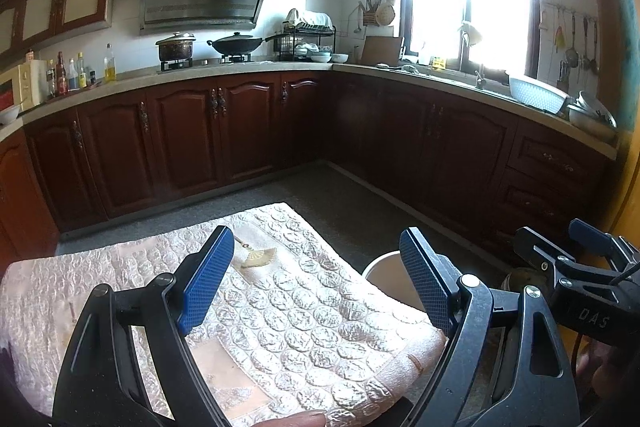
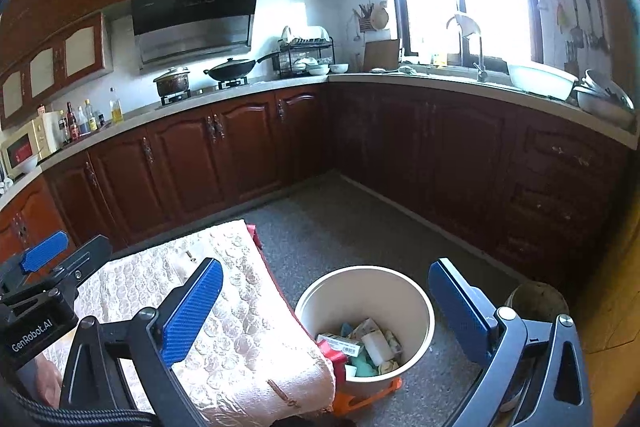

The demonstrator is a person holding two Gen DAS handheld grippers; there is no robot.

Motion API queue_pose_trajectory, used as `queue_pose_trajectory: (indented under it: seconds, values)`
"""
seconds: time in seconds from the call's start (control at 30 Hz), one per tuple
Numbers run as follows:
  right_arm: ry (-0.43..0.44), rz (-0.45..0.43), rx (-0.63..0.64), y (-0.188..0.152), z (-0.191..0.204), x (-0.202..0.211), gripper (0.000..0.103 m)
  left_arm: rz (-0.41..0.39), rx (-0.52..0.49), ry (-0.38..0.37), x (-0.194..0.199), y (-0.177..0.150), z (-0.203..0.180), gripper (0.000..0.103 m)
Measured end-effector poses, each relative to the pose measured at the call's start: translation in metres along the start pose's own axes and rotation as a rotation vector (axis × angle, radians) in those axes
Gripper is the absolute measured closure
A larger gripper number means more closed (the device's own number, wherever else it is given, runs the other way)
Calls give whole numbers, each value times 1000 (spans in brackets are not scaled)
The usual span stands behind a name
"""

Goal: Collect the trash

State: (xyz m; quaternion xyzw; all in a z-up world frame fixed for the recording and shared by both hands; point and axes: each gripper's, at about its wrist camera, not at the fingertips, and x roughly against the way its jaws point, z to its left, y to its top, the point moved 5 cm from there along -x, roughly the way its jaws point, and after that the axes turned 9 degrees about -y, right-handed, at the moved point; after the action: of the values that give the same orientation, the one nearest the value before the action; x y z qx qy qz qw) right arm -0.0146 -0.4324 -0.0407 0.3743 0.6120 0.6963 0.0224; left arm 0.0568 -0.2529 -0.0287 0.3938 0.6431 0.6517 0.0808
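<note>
A white bin (image 2: 366, 323) stands on the floor beside a low table, holding several pieces of trash (image 2: 362, 345): small boxes, paper and green bits. Only its rim (image 1: 386, 265) shows in the left wrist view. My left gripper (image 1: 316, 277) hovers open above the table's pink embossed cloth (image 1: 288, 327), nothing between its blue pads. My right gripper (image 2: 324, 311) is open too, held above the bin and the table's right edge, empty. Each gripper shows at the side of the other's view: the right one (image 1: 580, 259), the left one (image 2: 44, 263).
A small fan-shaped ornament (image 1: 258, 257) lies on the cloth. Dark wooden cabinets (image 2: 440, 155) line the far and right walls, with grey floor (image 2: 340, 227) between them and the table. A round brownish object (image 2: 538, 301) sits on the floor right of the bin.
</note>
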Motion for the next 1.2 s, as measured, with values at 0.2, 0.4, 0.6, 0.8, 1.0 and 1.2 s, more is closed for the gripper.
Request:
queue_pose_trajectory:
  seconds: [0.2,0.4,0.6,0.8,1.0,1.2]
  values:
    - [4,5,-6,-1,-1,-1,1,2,5,5,-1,-1,2,18]
    - [3,3,-1,0,1,-1,1,4,6,10,-1,-2,4,18]
    - [5,8,-1,-2,3,-1,1,7,11,11,-3,-4,5,18]
    - [8,18,1,-3,2,-3,1,5,14,13,-3,-4,7,18]
    - [8,20,6,-3,3,-4,1,5,20,14,-3,-5,9,18]
    - [8,28,9,-4,3,-5,1,5,19,17,-3,-5,10,18]
